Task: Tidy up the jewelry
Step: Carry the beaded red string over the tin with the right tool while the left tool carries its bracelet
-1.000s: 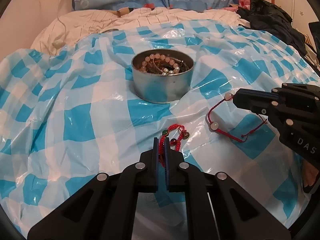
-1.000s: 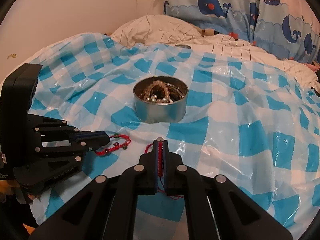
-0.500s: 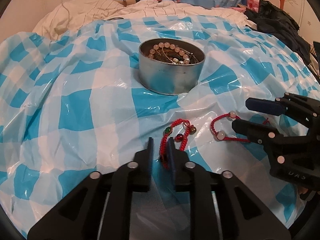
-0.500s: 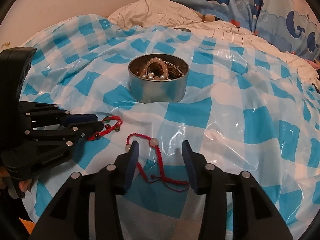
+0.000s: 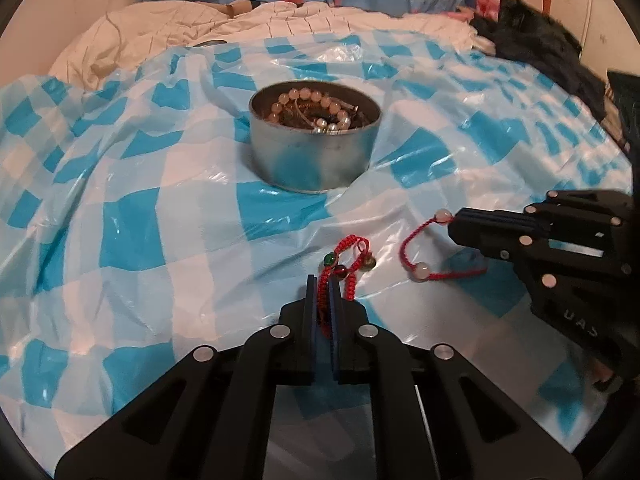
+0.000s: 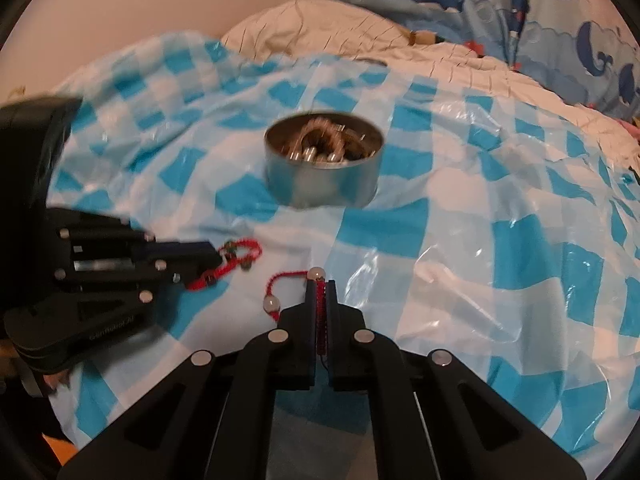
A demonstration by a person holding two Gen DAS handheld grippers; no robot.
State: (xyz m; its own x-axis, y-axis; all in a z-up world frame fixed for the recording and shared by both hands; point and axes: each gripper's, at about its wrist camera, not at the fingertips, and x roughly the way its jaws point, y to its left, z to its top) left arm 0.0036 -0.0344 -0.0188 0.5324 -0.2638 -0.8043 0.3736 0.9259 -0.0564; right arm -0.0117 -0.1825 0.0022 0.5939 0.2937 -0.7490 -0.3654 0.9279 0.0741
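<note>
A round metal tin [image 5: 314, 142] holding pink and white bead bracelets stands in the middle of the blue-checked plastic sheet; it also shows in the right wrist view [image 6: 323, 166]. My left gripper [image 5: 325, 282] is shut on a red braided bracelet with green and dark beads [image 5: 347, 258], seen from the side in the right wrist view [image 6: 240, 254]. My right gripper [image 6: 320, 286] is shut on a red cord bracelet with pale beads [image 6: 276, 290]; in the left wrist view that bracelet [image 5: 416, 254] hangs from the right gripper's tips [image 5: 454, 224].
The checked sheet [image 5: 132, 236] covers a bed. A white quilt [image 5: 168, 30] and whale-print pillows [image 6: 500, 4] lie at the back. Dark clothing [image 5: 540, 52] lies at the far right.
Half a second ago both grippers were open over the bracelets on the sheet. Both have now shut on them again, and the views have shifted.
</note>
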